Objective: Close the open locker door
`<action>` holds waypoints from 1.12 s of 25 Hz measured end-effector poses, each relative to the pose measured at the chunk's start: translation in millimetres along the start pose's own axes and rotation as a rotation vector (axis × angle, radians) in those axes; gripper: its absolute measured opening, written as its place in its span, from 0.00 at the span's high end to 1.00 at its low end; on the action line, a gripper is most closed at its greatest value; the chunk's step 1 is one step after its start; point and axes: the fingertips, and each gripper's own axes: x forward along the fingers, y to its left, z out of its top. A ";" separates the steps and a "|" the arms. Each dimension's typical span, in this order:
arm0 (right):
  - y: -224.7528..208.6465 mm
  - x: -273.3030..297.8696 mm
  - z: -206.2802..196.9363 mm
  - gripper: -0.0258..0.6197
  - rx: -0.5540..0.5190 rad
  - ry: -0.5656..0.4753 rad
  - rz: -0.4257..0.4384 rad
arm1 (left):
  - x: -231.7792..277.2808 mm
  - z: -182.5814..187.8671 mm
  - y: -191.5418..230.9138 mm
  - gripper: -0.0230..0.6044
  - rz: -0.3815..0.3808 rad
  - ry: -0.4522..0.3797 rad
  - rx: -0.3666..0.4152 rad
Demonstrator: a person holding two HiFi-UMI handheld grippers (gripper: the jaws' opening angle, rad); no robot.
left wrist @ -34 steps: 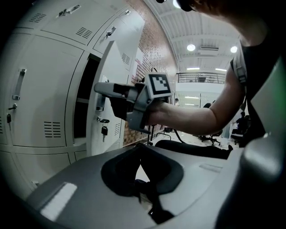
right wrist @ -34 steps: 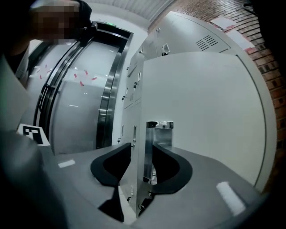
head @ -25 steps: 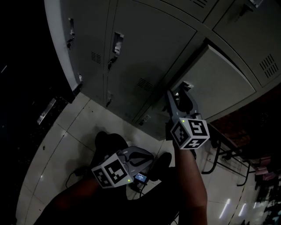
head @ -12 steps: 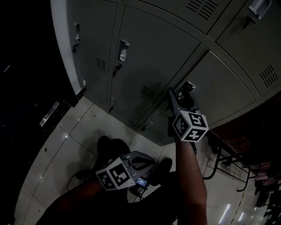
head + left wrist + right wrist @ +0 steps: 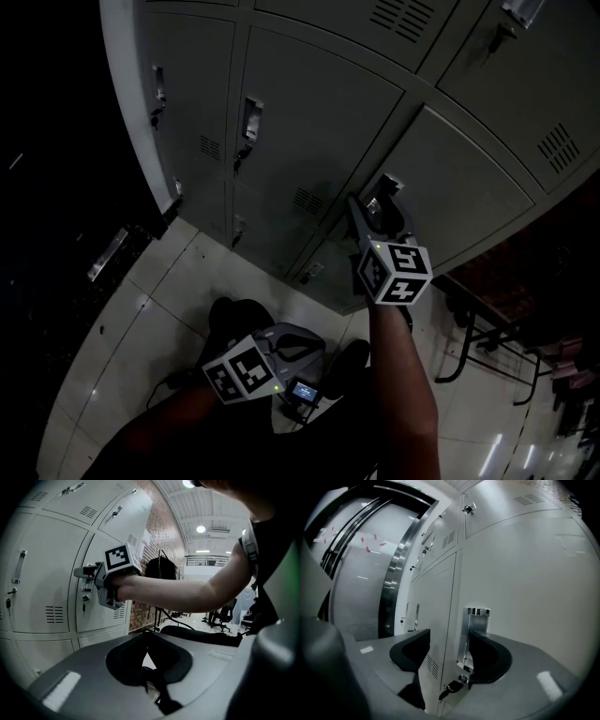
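The grey locker door (image 5: 459, 178) now lies flush with its neighbours in the head view. Its metal handle (image 5: 384, 187) sits at the door's left edge, with a key in the lock (image 5: 452, 686) below it. My right gripper (image 5: 373, 208) is up at that handle. In the right gripper view its jaws (image 5: 449, 648) stand wide open astride the door's edge. The handle (image 5: 477, 620) is just inside the right pad, and no pad presses on it. My left gripper (image 5: 314, 342) hangs low by the person's body, shut with nothing in it (image 5: 147, 665).
More closed locker doors with handles (image 5: 248, 117) fill the wall to the left and above. A pale tiled floor (image 5: 122, 337) lies below. Black chair frames (image 5: 469, 328) stand at the right. A black bag (image 5: 161, 569) hangs by a brick wall beyond the lockers.
The door, ajar a second ago, has swung in flush with the locker front. My right gripper went in with it. The left gripper barely moved.
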 end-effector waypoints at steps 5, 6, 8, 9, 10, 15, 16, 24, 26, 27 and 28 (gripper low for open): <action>0.1 -27.3 -5.1 0.57 0.012 -0.021 -0.008 | 3.0 -1.8 -0.9 0.94 0.001 0.012 0.003; 1.3 -35.0 -7.2 0.58 0.023 -0.026 0.000 | 3.7 -2.0 -1.1 0.94 0.000 0.015 0.005; 5.6 -52.5 -15.2 0.65 0.044 -0.025 0.026 | 4.2 -2.4 -1.0 0.94 -0.001 0.020 0.007; 8.4 -62.1 -20.9 0.69 0.053 -0.021 0.043 | 4.1 -2.5 -0.7 0.94 -0.001 0.022 0.006; 11.8 -72.0 -26.6 0.73 0.059 -0.017 0.062 | 3.9 -2.4 -0.4 0.94 -0.001 0.022 0.006; 29.0 -125.5 -51.1 0.89 0.085 0.000 0.143 | 5.2 -2.3 -0.1 0.94 -0.001 0.026 0.006; 31.5 -136.8 -56.0 0.91 0.096 0.006 0.156 | 5.6 -1.9 0.4 0.94 -0.001 0.026 0.007; 48.2 -217.7 -88.7 0.96 0.123 0.044 0.236 | 10.3 -4.1 -0.5 0.94 -0.001 0.041 0.011; 49.0 -232.3 -96.9 0.96 0.118 0.053 0.238 | 11.8 -5.2 -1.7 0.94 -0.001 0.048 0.010; 49.0 -238.8 -100.9 0.96 0.118 0.061 0.238 | 12.6 -5.6 -2.1 0.94 0.000 0.052 0.011; 48.7 -244.3 -104.2 0.96 0.119 0.068 0.237 | 13.5 -6.1 -1.9 0.94 0.002 0.056 0.013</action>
